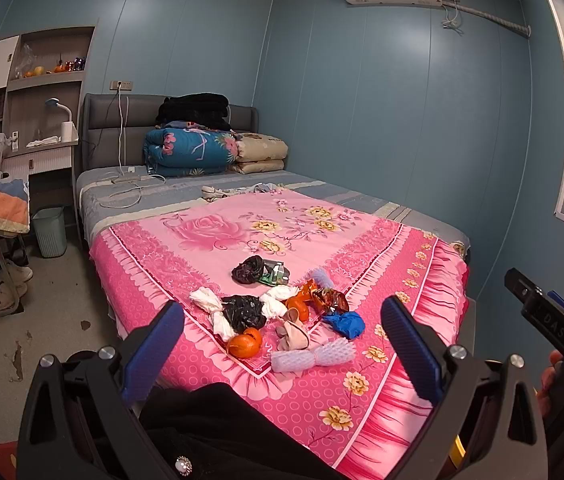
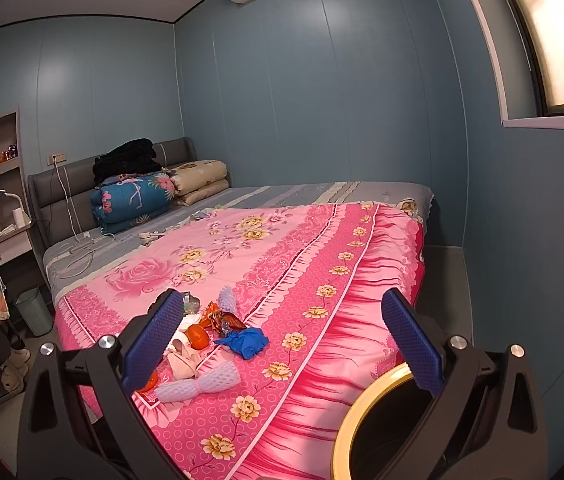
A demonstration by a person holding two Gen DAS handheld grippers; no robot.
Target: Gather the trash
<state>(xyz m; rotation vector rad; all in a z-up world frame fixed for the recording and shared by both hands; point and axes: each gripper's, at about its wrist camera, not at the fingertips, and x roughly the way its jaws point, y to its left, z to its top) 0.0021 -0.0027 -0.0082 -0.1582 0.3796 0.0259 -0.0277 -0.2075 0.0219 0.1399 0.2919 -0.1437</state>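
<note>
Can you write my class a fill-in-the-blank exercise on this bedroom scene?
1. The scattered trash lies on a flowered bedspread coloured ___.
2. The crumpled glove near the netted foam fruit sleeve is ___.
3. Both the left gripper and the right gripper have jaws standing ___.
4. The ribbed plastic wastebasket stands on the ___.

Missing words: pink; blue; open; floor

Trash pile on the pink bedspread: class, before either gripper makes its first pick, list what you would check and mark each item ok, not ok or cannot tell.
1. Left gripper open and empty: ok.
2. Right gripper open and empty: ok.
3. Trash in plain view on the pink bedspread: ok; foam net sleeve, blue glove and orange peel lie nearest.
4. Pieces apart enough for single picks: not ok; black bag and white tissues touch.
5. Gold-rimmed bin beside the bed: ok.
6. Room left in that bin: cannot tell.
</note>
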